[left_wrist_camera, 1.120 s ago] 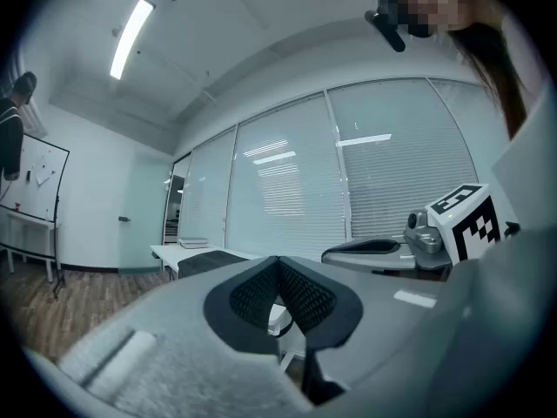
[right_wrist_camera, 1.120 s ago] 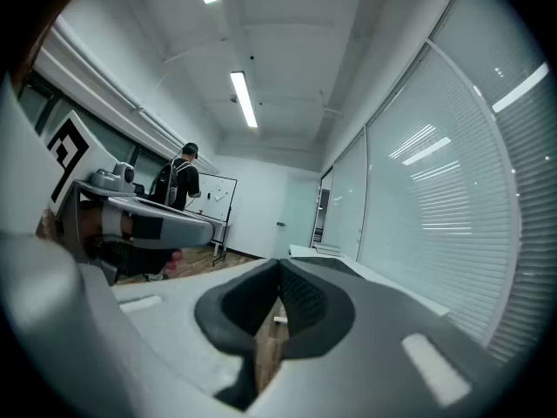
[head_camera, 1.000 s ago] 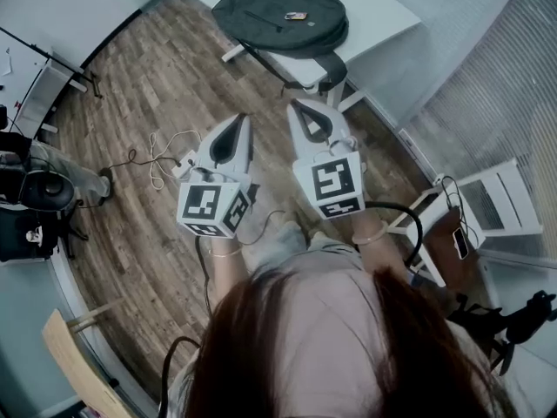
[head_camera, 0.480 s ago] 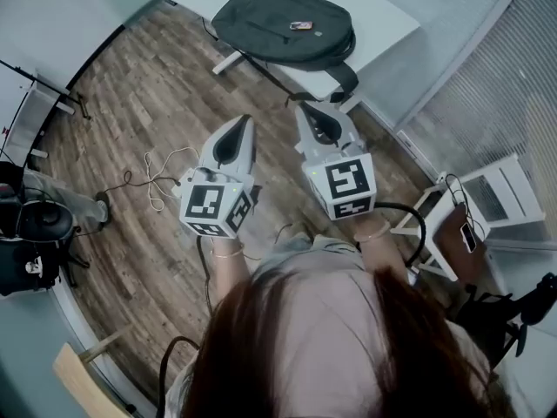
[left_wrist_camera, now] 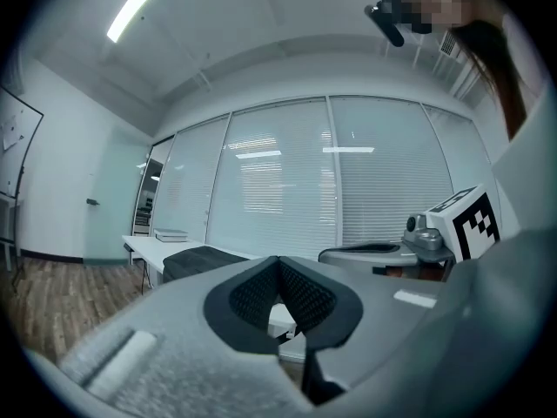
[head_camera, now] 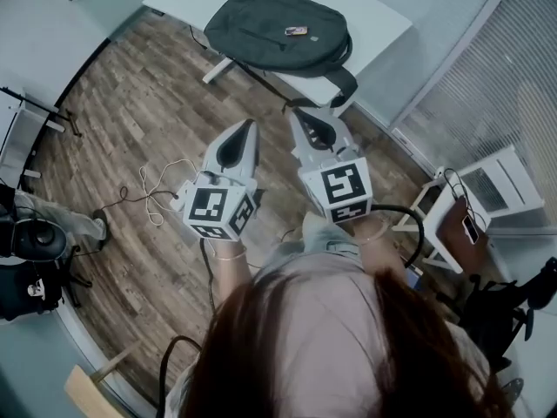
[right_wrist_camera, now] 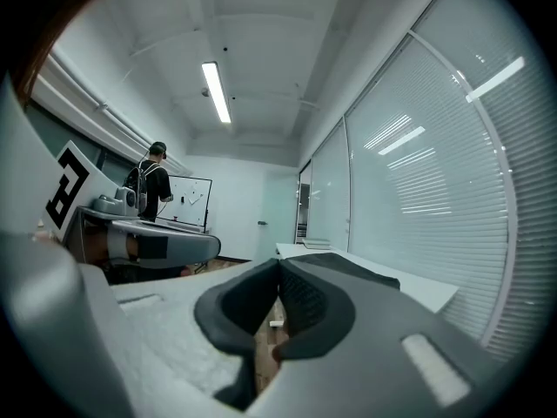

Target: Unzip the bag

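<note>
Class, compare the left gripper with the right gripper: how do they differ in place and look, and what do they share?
The right gripper reaches nearer the bag on the white table; the left gripper sits further back, over the wooden floor. The left gripper's marker cube bears a different pattern from the right gripper's cube. Shared: both have fingers shut on nothing and point toward the bag.

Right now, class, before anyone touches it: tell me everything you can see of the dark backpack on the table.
The backpack is dark grey, soft fabric by its look, with a rounded outline. It lies flat on the white table, with a small rectangular tag on its upper face. A strap hangs over the table's near edge. No opening shows, and only the table touches it.
</note>
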